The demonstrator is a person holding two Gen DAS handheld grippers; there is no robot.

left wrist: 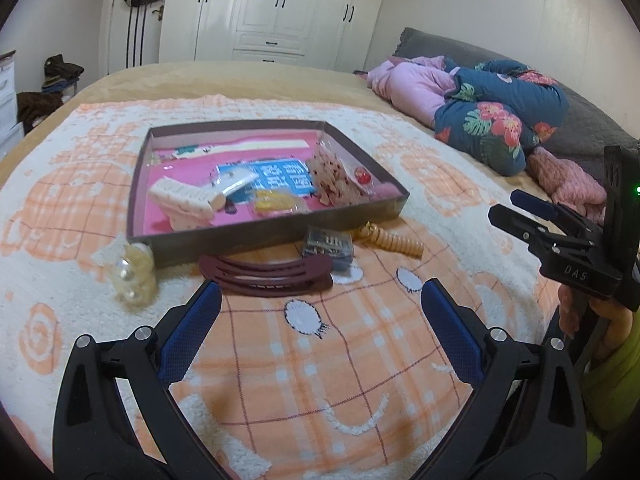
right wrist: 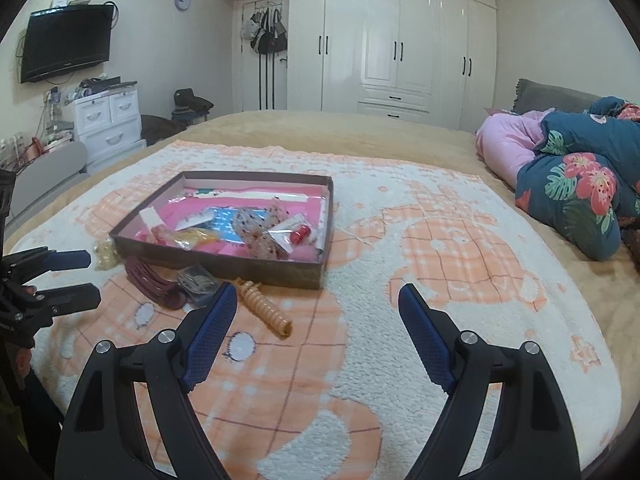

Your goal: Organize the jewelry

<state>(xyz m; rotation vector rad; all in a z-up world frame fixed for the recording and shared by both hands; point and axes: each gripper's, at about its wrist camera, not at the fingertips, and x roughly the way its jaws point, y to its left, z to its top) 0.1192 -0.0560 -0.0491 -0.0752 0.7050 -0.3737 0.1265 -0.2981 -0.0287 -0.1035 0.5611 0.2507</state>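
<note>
A shallow brown tray (left wrist: 276, 224) (right wrist: 224, 258) with a pink lining lies on the blanket and holds a cream hair claw (left wrist: 184, 198), small plastic packets and a red bead packet (right wrist: 298, 234). In front of it lie a dark red hair clip (left wrist: 266, 276) (right wrist: 154, 280), a pearl ornament (left wrist: 134, 276) (right wrist: 105, 256), a small packet of pins (left wrist: 329, 246) (right wrist: 198, 282) and a tan spiral clip (left wrist: 390, 240) (right wrist: 264, 308). My left gripper (left wrist: 320, 296) (right wrist: 74, 280) is open just short of the dark red clip. My right gripper (right wrist: 314, 296) (left wrist: 506, 206) is open, the spiral clip by its left finger.
An orange and cream blanket (right wrist: 400, 320) covers the bed. Folded floral and pink bedding (right wrist: 576, 188) lies at the right. White wardrobes (right wrist: 396, 52), a drawer unit (right wrist: 108, 120) and a wall television (right wrist: 66, 42) stand beyond the bed.
</note>
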